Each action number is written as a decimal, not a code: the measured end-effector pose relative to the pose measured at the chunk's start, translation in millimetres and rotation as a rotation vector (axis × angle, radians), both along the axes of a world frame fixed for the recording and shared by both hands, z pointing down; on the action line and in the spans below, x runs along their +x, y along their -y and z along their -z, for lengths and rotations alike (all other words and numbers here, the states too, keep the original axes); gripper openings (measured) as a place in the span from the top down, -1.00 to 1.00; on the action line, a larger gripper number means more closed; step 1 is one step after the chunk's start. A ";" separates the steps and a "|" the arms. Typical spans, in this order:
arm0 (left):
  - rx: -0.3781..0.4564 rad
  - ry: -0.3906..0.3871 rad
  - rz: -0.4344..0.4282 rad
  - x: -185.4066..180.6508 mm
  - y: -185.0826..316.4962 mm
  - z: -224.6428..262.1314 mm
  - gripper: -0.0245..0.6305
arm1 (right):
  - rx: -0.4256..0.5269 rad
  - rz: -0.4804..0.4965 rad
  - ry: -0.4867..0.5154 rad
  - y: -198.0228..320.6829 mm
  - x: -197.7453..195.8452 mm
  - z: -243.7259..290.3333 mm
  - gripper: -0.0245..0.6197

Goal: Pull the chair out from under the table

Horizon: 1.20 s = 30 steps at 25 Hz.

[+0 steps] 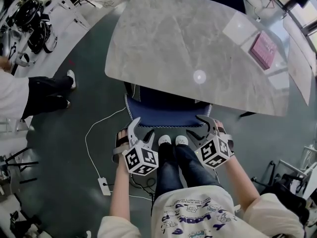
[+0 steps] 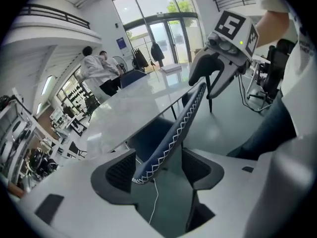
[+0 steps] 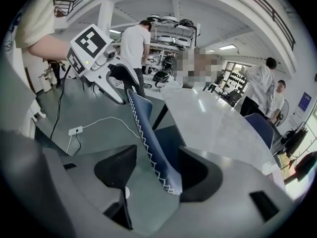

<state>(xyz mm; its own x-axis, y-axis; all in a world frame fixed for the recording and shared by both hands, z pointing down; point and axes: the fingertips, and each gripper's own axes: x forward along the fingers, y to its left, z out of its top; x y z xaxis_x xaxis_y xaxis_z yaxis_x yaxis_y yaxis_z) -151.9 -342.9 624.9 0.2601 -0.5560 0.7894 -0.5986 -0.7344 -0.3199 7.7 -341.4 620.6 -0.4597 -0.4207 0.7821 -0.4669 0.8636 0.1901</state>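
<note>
- Chair (image 1: 168,114) sat tucked under the table (image 1: 188,43), with its stitched backrest (image 2: 171,138) showing.
- Left gripper (image 1: 128,130) stood open astride the backrest's left corner, not pressing.
- Right gripper (image 1: 211,125) likewise stood open astride the right corner.
- Padded rim likely yields and the frame is likely stiff, so 2 firm corner grips suited.

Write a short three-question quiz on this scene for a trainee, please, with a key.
1. True or false: the chair stands clear of the table.
2. What passes between the open jaws of the left gripper and the right gripper?
3. In the head view, the pink item lies on the table's: A left side; B right side; C middle.
Key: 1 false; 2 the chair's backrest; 3 B.
</note>
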 end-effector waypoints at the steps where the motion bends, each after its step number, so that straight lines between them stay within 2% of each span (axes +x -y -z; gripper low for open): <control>1: -0.009 0.019 -0.015 -1.4 0.1 -4.5 0.00 | -0.002 0.007 -0.013 -0.1 0.3 -3.6 0.09; 10: -0.061 0.042 -0.073 0.3 6.7 -23.1 0.01 | 0.003 0.051 -0.119 5.1 10.8 -22.3 0.16; 13: -0.069 0.053 -0.093 2.7 10.6 -27.6 0.28 | 0.009 0.058 -0.155 7.7 14.7 -28.7 0.29; 16: -0.081 0.052 -0.117 1.5 13.6 -30.6 0.33 | 0.006 0.071 -0.166 9.0 11.6 -34.5 0.41; 22: -0.073 0.100 -0.210 0.6 11.8 -32.6 0.48 | 0.016 0.075 -0.178 10.4 10.1 -35.6 0.52; 30: -0.133 0.130 -0.238 0.1 6.3 -32.9 0.58 | -0.030 0.081 -0.169 6.2 9.5 -35.7 0.60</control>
<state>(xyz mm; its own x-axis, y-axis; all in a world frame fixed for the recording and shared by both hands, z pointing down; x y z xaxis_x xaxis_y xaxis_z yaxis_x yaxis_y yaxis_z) -151.8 -349.3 657.8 0.2632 -0.3811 0.8863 -0.3649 -0.8897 -0.2743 17.2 -347.7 656.3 -0.3521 -0.3628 0.8628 -0.3591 0.9036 0.2335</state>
